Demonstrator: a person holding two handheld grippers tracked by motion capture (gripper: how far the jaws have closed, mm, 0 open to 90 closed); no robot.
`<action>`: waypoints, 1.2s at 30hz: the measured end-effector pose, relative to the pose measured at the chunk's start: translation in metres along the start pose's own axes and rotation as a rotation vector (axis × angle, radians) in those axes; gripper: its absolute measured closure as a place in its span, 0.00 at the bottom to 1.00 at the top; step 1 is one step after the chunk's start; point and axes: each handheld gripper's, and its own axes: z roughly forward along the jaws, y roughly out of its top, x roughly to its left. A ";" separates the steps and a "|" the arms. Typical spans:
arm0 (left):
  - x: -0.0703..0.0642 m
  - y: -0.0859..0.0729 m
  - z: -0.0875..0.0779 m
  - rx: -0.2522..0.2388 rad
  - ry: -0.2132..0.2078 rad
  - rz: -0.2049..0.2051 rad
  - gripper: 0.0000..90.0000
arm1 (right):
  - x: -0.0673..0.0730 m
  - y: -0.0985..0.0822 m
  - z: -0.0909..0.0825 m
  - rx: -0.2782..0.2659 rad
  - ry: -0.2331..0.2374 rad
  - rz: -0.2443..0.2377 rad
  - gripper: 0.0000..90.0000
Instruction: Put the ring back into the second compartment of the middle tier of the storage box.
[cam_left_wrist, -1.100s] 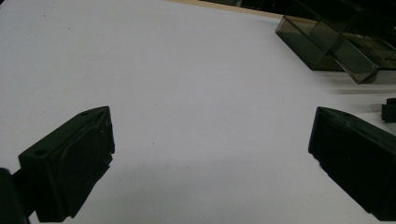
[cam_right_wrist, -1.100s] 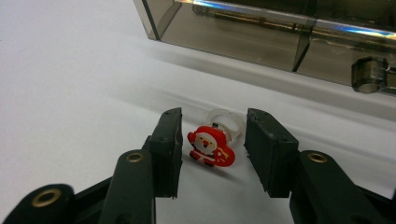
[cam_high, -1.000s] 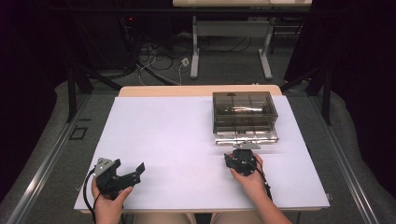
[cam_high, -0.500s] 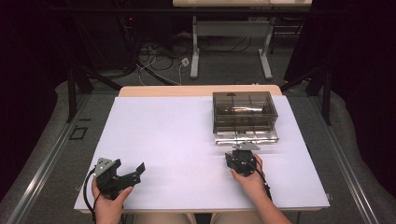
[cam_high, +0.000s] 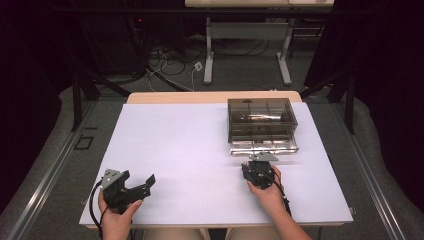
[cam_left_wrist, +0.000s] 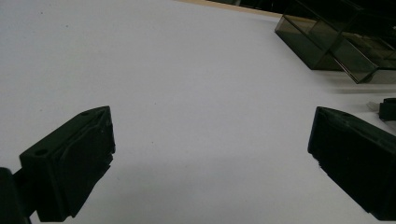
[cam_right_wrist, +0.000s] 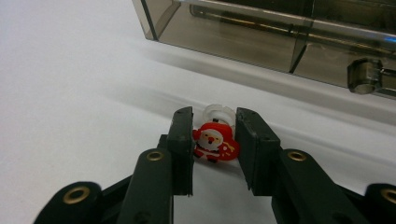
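- A white table (cam_high: 200, 145) stands on grey carpet (cam_high: 60, 165).
- Beyond the table's far edge, loose cables (cam_high: 170, 65) lie on the floor.
- Farther behind the table stands a pale metal frame (cam_high: 250, 30) on two legs.

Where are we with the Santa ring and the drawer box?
Done: the bottom drawer of the drawer box stands pulled out. In hand: the right gripper has just been closing, and its jaws now clamp the Santa ring, which sits on the table just in front of the box. The left gripper waits open, apart. Left: probably lifting the ring into the drawer and pushing it shut.
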 end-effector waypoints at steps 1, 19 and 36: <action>0.000 0.000 0.000 0.000 0.000 0.000 0.01 | 0.000 0.000 0.000 0.001 -0.001 0.001 0.76; 0.000 0.000 0.000 0.000 -0.003 -0.004 0.01 | 0.000 0.001 -0.004 -0.020 0.000 -0.004 0.76; 0.000 0.000 0.001 0.000 -0.005 -0.007 0.01 | -0.002 0.001 -0.015 -0.044 0.015 0.000 0.76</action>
